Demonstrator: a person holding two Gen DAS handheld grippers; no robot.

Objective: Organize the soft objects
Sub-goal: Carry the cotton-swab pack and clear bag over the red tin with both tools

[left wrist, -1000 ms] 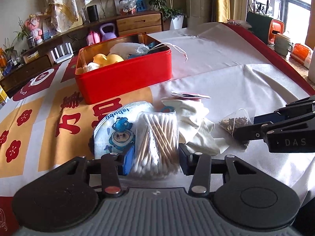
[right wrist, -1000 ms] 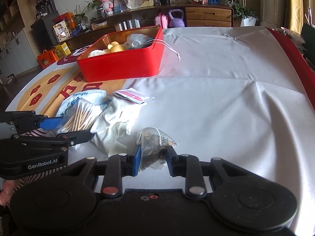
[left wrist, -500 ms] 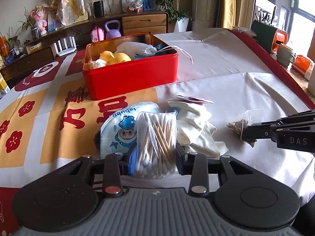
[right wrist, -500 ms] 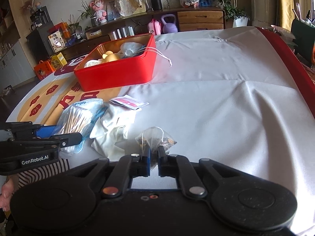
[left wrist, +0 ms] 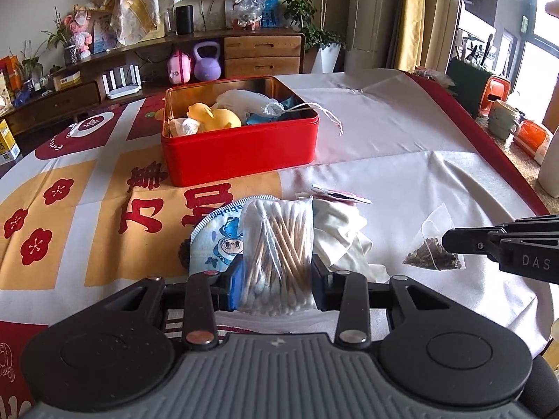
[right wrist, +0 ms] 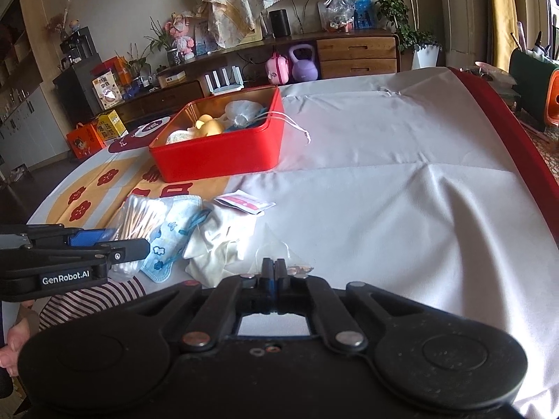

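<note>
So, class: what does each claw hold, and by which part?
Left claw: the bag of cotton swabs, squeezed across its lower half. Right claw: the tea bag, pinched at its upper edge.

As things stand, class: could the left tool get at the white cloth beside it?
Probably not yet. The left tool is already clamped on the bag of cotton swabs, so it has no free grip, though the white cloth lies uncovered just to its right.

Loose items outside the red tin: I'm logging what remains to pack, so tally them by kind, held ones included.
Cotton swab bag: 1
Tea bag: 1
Child's face mask: 1
White cloth: 1
Pink sachet: 1
Total: 5
</note>
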